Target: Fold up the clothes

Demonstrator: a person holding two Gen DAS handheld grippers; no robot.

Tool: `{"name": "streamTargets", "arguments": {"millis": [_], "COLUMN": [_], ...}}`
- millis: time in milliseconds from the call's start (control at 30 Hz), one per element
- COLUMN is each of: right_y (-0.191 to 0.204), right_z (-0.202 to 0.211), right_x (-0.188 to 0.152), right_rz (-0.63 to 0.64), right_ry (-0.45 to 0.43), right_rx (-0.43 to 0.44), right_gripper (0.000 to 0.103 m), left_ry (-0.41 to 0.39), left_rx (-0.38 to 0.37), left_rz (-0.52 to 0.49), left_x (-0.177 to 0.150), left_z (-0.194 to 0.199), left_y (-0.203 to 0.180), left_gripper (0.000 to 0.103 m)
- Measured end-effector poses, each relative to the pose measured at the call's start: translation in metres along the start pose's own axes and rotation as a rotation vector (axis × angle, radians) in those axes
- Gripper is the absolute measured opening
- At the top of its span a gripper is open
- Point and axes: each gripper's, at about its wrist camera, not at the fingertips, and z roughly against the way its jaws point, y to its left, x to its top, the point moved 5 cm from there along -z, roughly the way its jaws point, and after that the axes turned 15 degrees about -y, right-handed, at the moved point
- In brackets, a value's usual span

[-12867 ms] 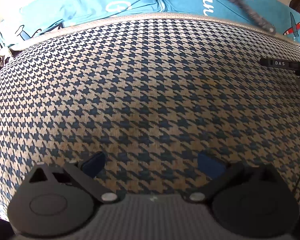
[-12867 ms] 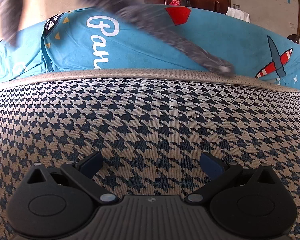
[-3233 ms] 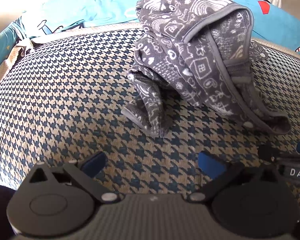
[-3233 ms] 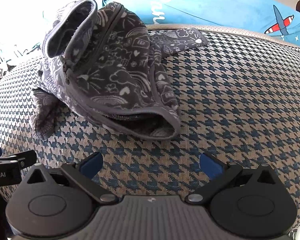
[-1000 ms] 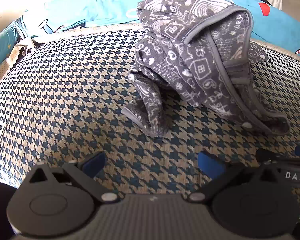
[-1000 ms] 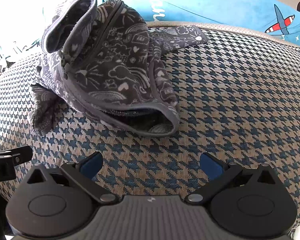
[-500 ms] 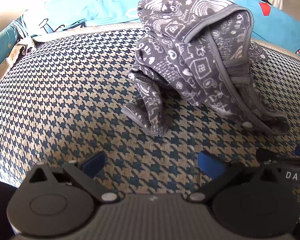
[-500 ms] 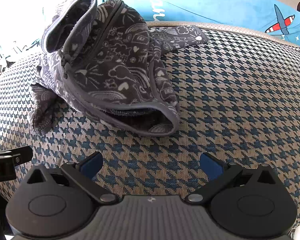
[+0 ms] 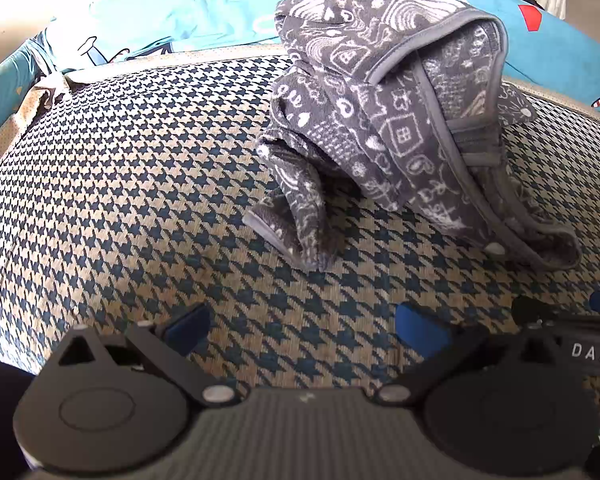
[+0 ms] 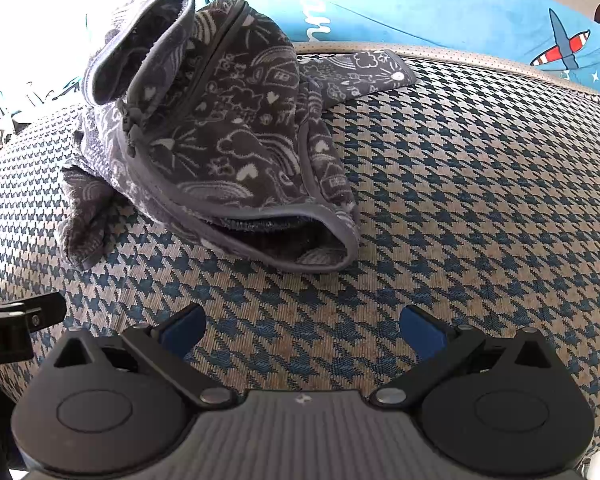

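Crumpled grey jacket (image 9: 384,120) lies upper right, beyond the left tool (image 9: 302,326), fingers apart; right tool (image 10: 302,328) likewise apart, jacket upper left.

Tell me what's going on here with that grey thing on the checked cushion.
A person holds a two-finger gripper in each hand, about to fold clothes. A dark grey fleece garment with white doodle print lies crumpled in a heap on the blue and beige houndstooth cushion, not yet spread out or folded. The left gripper and the right gripper both hover short of it with fingers wide open, holding nothing. A bright blue printed sheet lies behind the cushion.
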Motion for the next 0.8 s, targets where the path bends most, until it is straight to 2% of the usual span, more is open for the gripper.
{"name": "streamTargets", "arguments": {"millis": [800], "right_y": [0.0003], "right_z": [-0.0002], "right_x": [0.0003], "right_rz": [0.002], "right_ry": [0.002], "right_rx": [0.002], "right_gripper": [0.103], "left_ry": [-0.003], "left_rx": [-0.013], "left_rz": [-0.012], "left_x": [-0.0017], "left_z": [0.0029], "left_y": [0.0028], "left_gripper": [0.103]}}
